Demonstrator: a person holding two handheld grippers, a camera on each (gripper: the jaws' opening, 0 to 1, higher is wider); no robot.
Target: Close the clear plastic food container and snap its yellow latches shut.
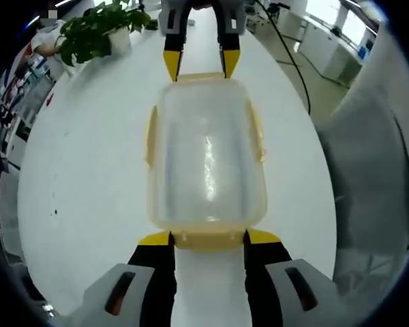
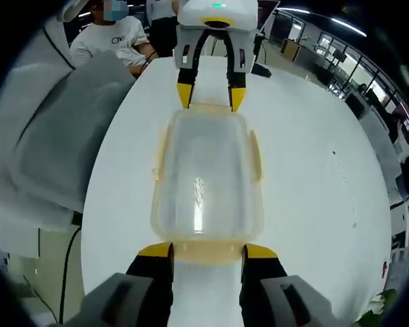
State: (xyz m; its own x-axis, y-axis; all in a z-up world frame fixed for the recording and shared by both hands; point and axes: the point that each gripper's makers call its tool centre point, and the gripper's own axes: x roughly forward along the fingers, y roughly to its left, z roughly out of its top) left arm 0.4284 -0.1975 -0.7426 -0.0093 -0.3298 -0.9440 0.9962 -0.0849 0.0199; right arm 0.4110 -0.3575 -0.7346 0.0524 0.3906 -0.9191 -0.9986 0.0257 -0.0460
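White table carries the clear container lengthwise between two facing grippers. Left gripper meets the near yellow end latch, jaws apart, tips flanking it; right gripper does likewise at the opposite latch.

Bright, even office light from ceiling strips and windows. The white counter looks nearly washed out, with only faint shadows. A vertical streak of glare runs down the clear container. Fisheye bending curves the edges, where detail turns soft and dim.
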